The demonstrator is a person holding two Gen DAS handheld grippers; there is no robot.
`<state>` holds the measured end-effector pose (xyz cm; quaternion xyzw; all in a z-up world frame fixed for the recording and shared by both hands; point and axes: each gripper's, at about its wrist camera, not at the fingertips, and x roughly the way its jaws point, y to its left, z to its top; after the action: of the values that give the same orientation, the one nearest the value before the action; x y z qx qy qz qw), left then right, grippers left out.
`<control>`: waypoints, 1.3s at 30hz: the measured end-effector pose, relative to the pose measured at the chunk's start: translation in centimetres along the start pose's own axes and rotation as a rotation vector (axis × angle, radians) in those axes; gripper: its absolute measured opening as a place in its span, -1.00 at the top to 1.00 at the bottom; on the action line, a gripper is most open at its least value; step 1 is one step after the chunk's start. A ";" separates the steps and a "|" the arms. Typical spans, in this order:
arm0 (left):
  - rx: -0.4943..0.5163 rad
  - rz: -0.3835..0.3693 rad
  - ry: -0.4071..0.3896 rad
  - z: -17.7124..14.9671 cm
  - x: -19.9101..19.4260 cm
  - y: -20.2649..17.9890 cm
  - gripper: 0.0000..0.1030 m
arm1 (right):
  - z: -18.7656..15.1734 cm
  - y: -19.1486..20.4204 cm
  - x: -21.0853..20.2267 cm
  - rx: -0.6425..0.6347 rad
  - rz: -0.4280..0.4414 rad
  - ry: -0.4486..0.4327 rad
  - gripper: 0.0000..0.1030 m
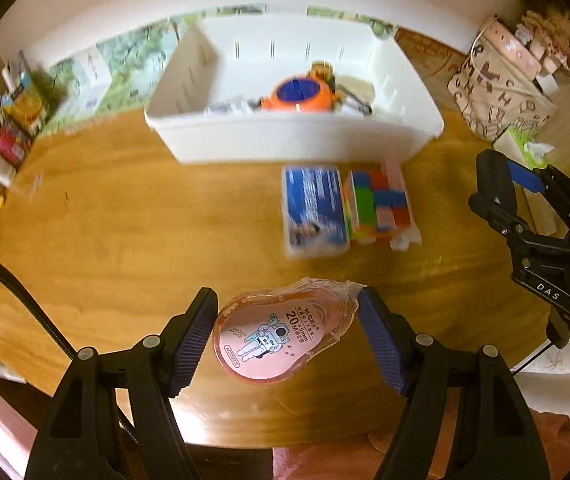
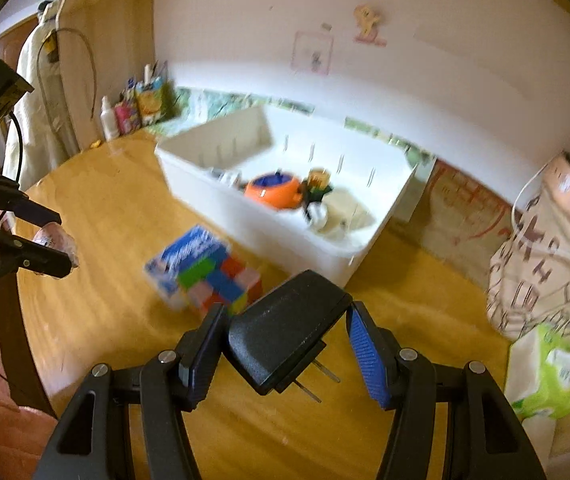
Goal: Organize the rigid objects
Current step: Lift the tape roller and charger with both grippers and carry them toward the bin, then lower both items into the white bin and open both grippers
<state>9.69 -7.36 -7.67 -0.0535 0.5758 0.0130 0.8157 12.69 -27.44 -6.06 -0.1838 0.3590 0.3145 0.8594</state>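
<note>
My left gripper (image 1: 287, 334) is shut on a pink correction tape (image 1: 275, 334) in clear wrap, lifted above the wooden table (image 1: 125, 232). My right gripper (image 2: 285, 350) is shut on a black plug adapter (image 2: 285, 336) whose two prongs point down to the right. The right gripper (image 1: 525, 196) also shows at the right edge of the left wrist view, and the left gripper (image 2: 63, 246) with the tape at the left edge of the right wrist view. A white bin (image 1: 285, 140) (image 2: 269, 232) holds an orange and blue round object (image 1: 299, 94) (image 2: 275, 190) and other small items.
A blue box (image 1: 315, 210) (image 2: 183, 256) and a colourful block cube (image 1: 381, 204) (image 2: 221, 280) lie side by side in front of the bin. A patterned bag (image 1: 497, 92) (image 2: 545, 272) and tissue pack (image 2: 549, 376) are at right. Bottles and cartons (image 1: 17, 116) stand at far left.
</note>
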 end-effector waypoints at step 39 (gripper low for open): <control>-0.012 -0.199 -0.365 18.3 3.3 7.5 -0.46 | 10.5 -3.8 10.0 0.246 -0.133 -0.113 -0.19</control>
<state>27.32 1.88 -5.22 -0.1120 0.4104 -0.0549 0.9033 25.96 -20.45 -5.98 -0.0824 0.3331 0.2202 0.9131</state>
